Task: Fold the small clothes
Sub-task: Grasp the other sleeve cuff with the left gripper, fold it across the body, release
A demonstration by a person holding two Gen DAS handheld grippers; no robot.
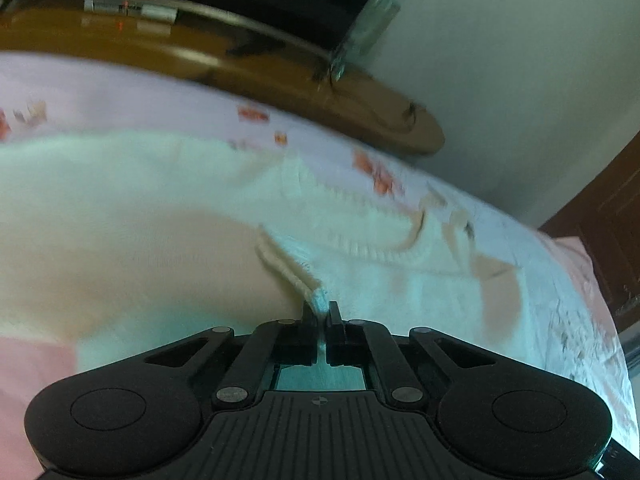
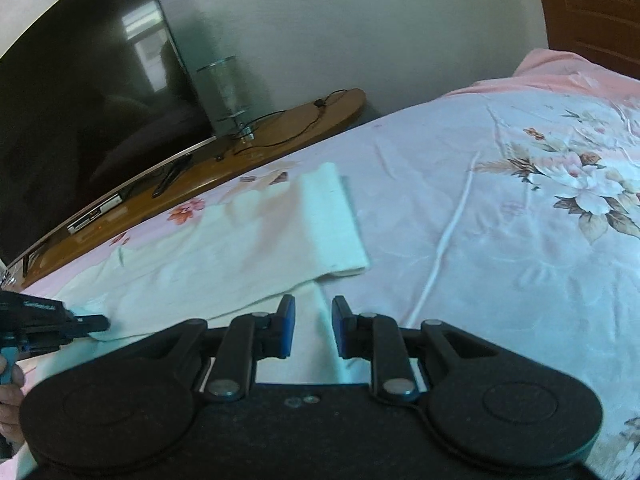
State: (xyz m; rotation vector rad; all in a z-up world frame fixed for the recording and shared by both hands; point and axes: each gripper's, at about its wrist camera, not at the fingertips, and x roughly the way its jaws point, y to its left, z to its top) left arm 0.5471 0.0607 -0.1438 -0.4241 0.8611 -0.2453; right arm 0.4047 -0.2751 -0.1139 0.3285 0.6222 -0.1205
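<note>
A white knit garment [image 2: 240, 248] lies spread on the pink floral bedsheet [image 2: 480, 200]; one sleeve reaches toward the far edge. In the left wrist view the garment [image 1: 160, 208] fills the middle, blurred. My left gripper [image 1: 321, 312] is shut on its ribbed edge [image 1: 288, 268] and also shows at the left of the right wrist view [image 2: 94, 324]. My right gripper [image 2: 314, 308] is open, its blue pads either side of a strip of the garment's near edge, holding nothing.
A wooden TV stand [image 2: 256, 136] runs along the far side of the bed, with a black TV [image 2: 80, 92], a glass column [image 2: 226, 92] and cables. A wooden door [image 2: 592, 0] stands at the back right. The bedsheet stretches to the right.
</note>
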